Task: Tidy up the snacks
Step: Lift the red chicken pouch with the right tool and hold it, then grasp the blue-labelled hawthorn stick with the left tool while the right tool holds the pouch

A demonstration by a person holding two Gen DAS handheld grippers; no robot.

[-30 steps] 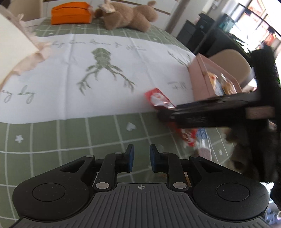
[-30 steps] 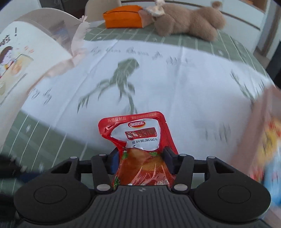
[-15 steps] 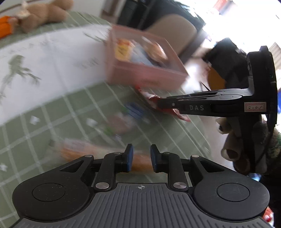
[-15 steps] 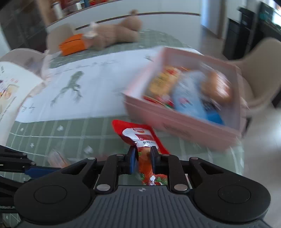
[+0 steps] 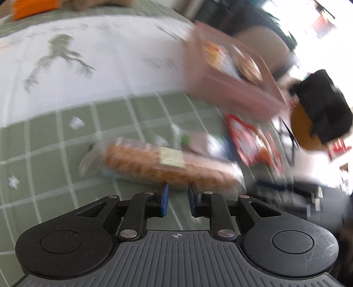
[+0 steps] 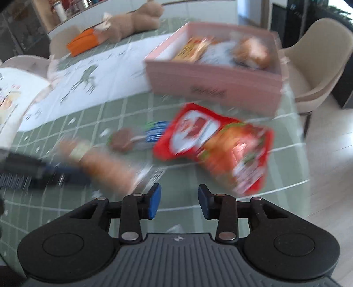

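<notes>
A red snack pouch (image 6: 211, 143) lies flat on the green checked tablecloth, just in front of the pink box (image 6: 216, 81) that holds several snacks. My right gripper (image 6: 179, 198) hovers short of the pouch. Its jaws are opening and nothing is between them. A long clear pack of brown biscuits (image 5: 158, 163) lies just ahead of my left gripper (image 5: 177, 194), which is shut and empty. The pack is blurred, so I cannot tell whether the tips touch it. Between the biscuits and the pouch (image 5: 253, 143) lies a small blue-wrapped snack (image 6: 136, 139).
A white runner with a frog print (image 5: 88, 66) covers the table's middle. A plush toy (image 6: 132, 19) and an orange pouch (image 6: 83, 42) lie at the far end. A beige chair (image 6: 320, 61) stands past the table's right edge, near the box.
My right gripper carried the red pouch from the runner over to the pink box and let it go onto the cloth. The left gripper swung right and now sits over the biscuit pack.
</notes>
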